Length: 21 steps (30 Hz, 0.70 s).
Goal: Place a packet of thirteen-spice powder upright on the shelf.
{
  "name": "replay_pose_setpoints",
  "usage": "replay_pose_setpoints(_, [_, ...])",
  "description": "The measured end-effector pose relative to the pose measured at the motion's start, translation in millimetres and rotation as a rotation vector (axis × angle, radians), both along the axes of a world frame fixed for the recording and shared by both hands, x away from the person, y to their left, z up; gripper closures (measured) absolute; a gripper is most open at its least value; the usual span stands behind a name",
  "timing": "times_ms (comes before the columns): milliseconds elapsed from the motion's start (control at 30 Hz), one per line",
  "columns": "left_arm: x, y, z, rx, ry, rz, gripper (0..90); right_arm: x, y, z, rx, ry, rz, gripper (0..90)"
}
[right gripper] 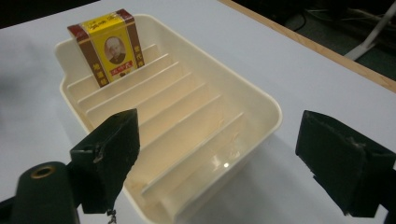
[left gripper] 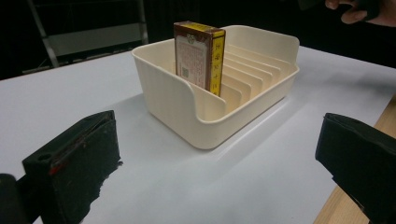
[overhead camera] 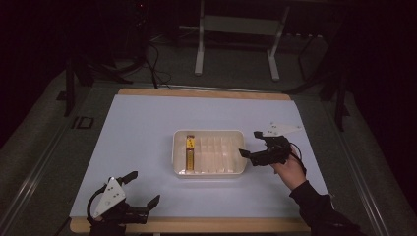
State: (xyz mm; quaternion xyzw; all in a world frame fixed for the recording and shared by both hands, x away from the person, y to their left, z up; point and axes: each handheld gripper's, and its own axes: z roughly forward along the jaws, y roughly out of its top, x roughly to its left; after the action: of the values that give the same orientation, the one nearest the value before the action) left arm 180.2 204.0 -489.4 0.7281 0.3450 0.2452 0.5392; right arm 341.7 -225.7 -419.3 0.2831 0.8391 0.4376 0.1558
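At the near left corner of the white table (overhead camera: pixel 147 123), the left gripper (overhead camera: pixel 142 189) rests low with its jaws spread wide and nothing between them; in the left gripper view the two black jaws frame bare tabletop, well short of the cream slotted tray (left gripper: pixel 205 121). That tray sits mid-table, and a single brown-and-yellow box (overhead camera: pixel 190 150) stands upright on edge in its leftmost slot, as the high view shows; the other slots hold nothing. To the right, the right gripper (overhead camera: pixel 252 143) hangs at the tray's right end, one jaw reaching over the rim, its jaws also wide apart and gripping nothing. In the right gripper view the box (right gripper: pixel 108 47) stands at the far end of the tray (right gripper: pixel 261 109), several empty slots beyond the jaws. The step in hand looks like an approach to that box. The next move would seem to call for carrying the open jaws along the tray, squaring them to the box's broad faces, and closing on its top edge without knocking the thin dividers.
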Motion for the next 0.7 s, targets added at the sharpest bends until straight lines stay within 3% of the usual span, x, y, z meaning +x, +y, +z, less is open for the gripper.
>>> replay_pose_setpoints(200, [-0.2, 0.2, 0.0, 0.001, 0.000, 0.002, 0.0, -11.1, -7.9, -6.9, -0.002, -0.001, -0.009, 13.6])
replay_pose_setpoints(500, [0.2, 0.0, -0.4, 0.002, 0.001, 0.001, 0.0, -21.7, -31.5, -14.0, 0.062, 0.026, -0.040, 13.6])
replay_pose_setpoints(700, [0.1, -0.2, -0.5, 0.006, 0.000, -0.001, 0.0, -30.3, -45.2, -21.5, 0.059, 0.020, -0.074, 13.6])
